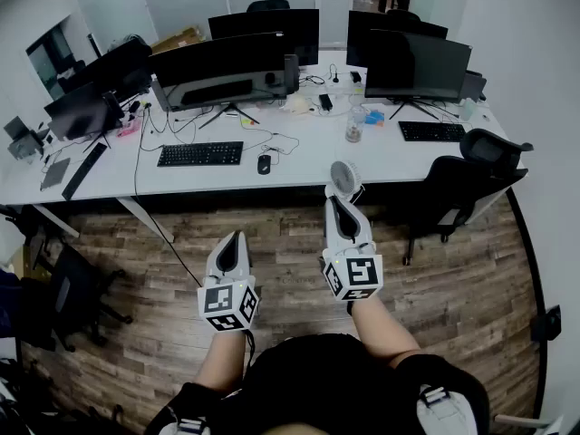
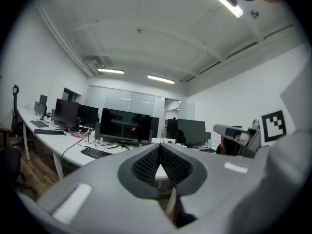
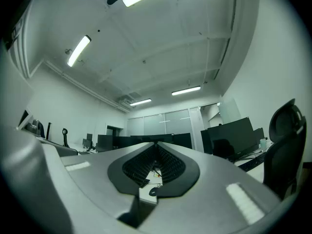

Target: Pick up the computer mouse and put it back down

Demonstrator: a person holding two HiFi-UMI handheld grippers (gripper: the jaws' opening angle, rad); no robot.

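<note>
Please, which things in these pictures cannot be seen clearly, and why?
- Computer mouse: head view, too small to show buttons or wheel.
- Desk fan: head view, its base hidden behind the right gripper.
- Desk: right gripper view, mostly hidden behind that gripper's own body.

Monitors (image 1: 222, 66), a keyboard (image 1: 200, 153) and a small fan (image 1: 343, 178) stand on the white desk (image 1: 299, 166).
</note>
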